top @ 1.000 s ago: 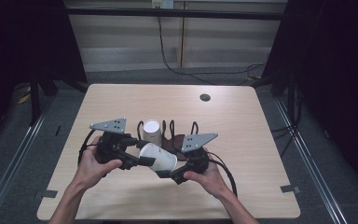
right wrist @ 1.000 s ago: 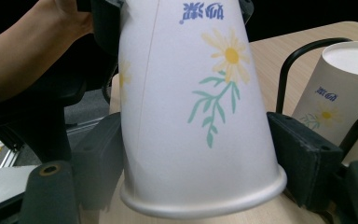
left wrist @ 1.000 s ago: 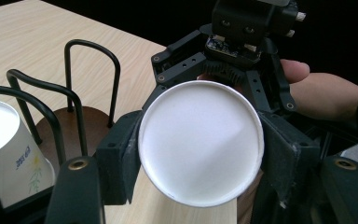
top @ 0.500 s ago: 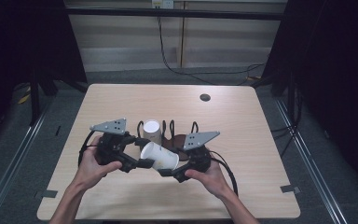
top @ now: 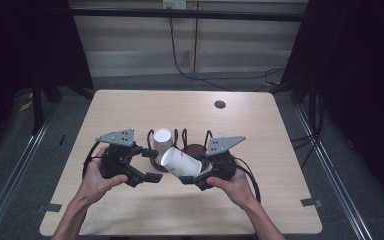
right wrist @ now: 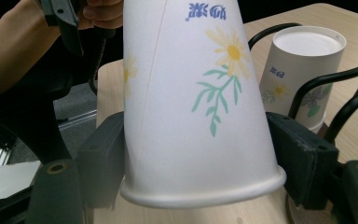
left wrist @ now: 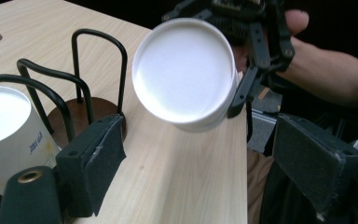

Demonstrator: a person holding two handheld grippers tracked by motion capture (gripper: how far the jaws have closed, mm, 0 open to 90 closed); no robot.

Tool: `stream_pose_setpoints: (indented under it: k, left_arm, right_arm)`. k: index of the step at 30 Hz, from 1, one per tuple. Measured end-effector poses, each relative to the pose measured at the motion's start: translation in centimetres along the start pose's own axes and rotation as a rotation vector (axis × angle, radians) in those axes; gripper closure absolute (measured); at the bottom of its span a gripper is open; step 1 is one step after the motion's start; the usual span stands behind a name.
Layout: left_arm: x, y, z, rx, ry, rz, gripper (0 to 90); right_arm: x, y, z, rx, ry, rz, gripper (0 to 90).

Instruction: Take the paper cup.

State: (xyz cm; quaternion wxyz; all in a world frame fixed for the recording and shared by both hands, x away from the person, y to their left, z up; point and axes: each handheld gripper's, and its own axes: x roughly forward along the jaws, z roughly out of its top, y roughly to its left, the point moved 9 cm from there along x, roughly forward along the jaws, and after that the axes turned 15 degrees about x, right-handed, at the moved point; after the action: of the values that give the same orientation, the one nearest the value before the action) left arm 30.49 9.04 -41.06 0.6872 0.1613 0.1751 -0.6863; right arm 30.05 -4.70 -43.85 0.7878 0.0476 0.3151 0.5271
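Note:
A white paper cup (top: 180, 162) with a flower print lies tilted on its side above the table, base toward the left. My right gripper (top: 196, 176) is shut on it near the rim; its jaws have just been closing, and the pads (right wrist: 303, 154) press the cup (right wrist: 196, 107) on both sides. My left gripper (top: 152, 165) stands open, its jaws having just been opening, with nothing between them. The cup's round base (left wrist: 184, 74) hangs just beyond the left gripper's (left wrist: 205, 158) pads (left wrist: 93, 158). A second cup (top: 162, 140) stands upside down in the rack.
A black wire rack (top: 195, 150) with a brown base stands mid-table behind both grippers, its loops (left wrist: 74, 79) close to my left jaw. The upturned cup (right wrist: 303, 70) sits among them. A round hole (top: 220, 104) lies in the table's far side.
My left gripper's jaws have opened and come off the cup's base end. The cup stays in my right gripper, which has tightened on it. Neither hand has shifted much.

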Motion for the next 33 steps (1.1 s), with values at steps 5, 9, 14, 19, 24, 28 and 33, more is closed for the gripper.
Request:
stream_pose_setpoints:
  k: [5, 9, 14, 19, 24, 28, 33]
  left_arm:
    - [0.1, -0.2, -0.3, 0.032, 0.01, 0.009, 19.5]
    - [0.3, -0.1, -0.6, 0.045, 0.034, 0.023, 19.0]
    - [1.0, -0.3, -1.0, 0.055, 0.062, 0.006, 19.7]
    - [1.6, -0.5, -1.4, 0.069, 0.091, -0.001, 21.1]
    - [2.6, -0.5, -1.5, 0.08, 0.118, 0.004, 18.8]
    - [3.1, -0.7, -1.5, 0.093, 0.136, 0.003, 18.1]
    - [3.3, -0.9, -1.6, 0.141, 0.182, 0.007, 20.7]
  right_arm:
    - [-0.5, 0.1, 0.0, -0.007, 0.028, -0.008, 25.7]
    - [-0.7, -0.1, -0.2, -0.021, 0.069, -0.03, 25.9]
    - [-1.4, -0.2, -0.2, -0.03, 0.098, -0.046, 26.2]
    - [-1.5, -0.4, -0.6, -0.031, 0.14, -0.059, 26.8]
    - [-1.5, -0.3, -0.8, -0.048, 0.177, -0.072, 27.2]
    - [-1.5, -0.5, -1.0, -0.06, 0.206, -0.096, 27.5]
    - [-1.2, -0.6, -1.4, -0.062, 0.265, -0.105, 28.0]
